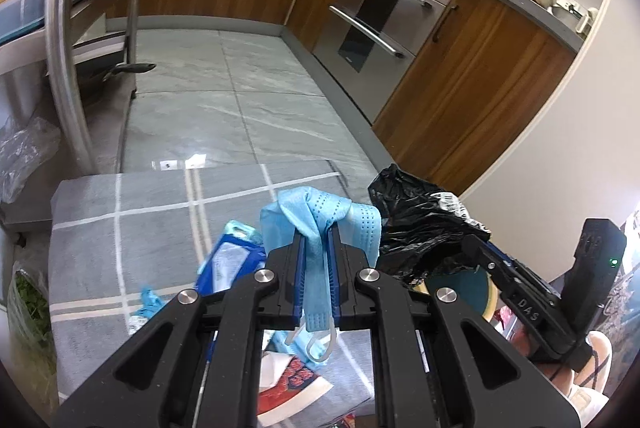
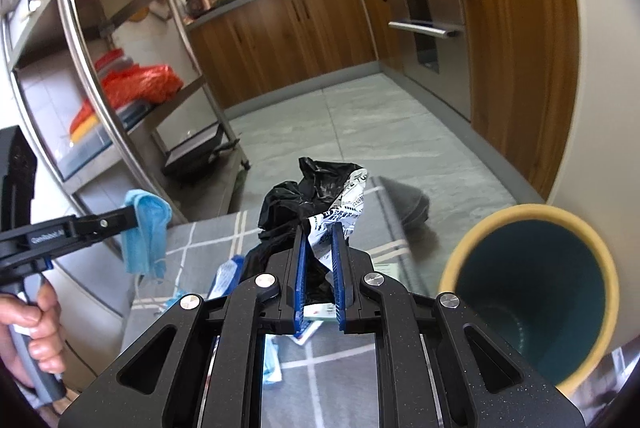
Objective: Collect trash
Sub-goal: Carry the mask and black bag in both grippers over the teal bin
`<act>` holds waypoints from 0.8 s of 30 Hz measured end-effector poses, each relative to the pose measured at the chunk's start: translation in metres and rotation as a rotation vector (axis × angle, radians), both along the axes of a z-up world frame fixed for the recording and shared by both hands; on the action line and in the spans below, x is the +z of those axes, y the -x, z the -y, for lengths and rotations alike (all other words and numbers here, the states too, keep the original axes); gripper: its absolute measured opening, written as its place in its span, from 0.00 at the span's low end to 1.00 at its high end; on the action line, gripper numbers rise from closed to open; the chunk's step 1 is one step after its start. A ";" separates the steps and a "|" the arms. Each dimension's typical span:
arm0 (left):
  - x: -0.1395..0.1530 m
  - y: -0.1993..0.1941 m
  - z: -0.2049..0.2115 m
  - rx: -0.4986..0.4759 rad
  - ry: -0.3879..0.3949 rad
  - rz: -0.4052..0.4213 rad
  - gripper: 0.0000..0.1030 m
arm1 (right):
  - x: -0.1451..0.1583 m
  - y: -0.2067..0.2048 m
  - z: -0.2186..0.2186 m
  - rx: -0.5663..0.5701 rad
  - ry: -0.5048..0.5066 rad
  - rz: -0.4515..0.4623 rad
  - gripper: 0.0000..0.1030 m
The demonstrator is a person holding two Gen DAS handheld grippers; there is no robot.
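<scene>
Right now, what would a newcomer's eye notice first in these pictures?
Probably the blue face mask, pinched between the left gripper's fingers above the grey checked mat. Next, the crumpled black bag with a printed wrapper, clamped in the right gripper, and the teal bin open at its right.

The left hand-held gripper [image 1: 316,248] covers the middle of the blue face mask [image 1: 320,220], so only its bunched top and its dangling ear loops show. Behind the black linkage, the red printed packet [image 1: 296,388] on the grey checked mat [image 1: 160,212] is half hidden, its print too small to read. The black plastic bag [image 2: 292,204] hides all but a crumpled corner of the white printed wrapper [image 2: 344,216]. The yellow-rimmed teal bin [image 2: 532,292] runs off the lower right edge of the right wrist view.
</scene>
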State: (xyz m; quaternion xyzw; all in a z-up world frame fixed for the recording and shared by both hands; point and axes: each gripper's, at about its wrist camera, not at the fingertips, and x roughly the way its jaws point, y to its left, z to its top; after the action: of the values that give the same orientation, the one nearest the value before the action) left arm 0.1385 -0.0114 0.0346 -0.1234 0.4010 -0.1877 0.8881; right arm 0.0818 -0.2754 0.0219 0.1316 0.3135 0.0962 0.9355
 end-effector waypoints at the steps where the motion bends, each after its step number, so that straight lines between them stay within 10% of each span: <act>1: 0.001 0.000 0.004 -0.005 -0.001 0.002 0.09 | 0.002 0.003 0.004 -0.006 -0.003 0.004 0.13; 24: 0.003 0.002 0.170 -0.253 -0.031 0.006 0.09 | 0.000 0.072 0.131 -0.225 -0.032 0.017 0.13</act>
State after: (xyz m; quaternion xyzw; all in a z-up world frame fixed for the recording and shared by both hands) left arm 0.1362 -0.1810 0.0372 -0.0577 0.4133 -0.2926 0.8604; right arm 0.0098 -0.4060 0.0219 0.1800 0.2872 -0.0032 0.9408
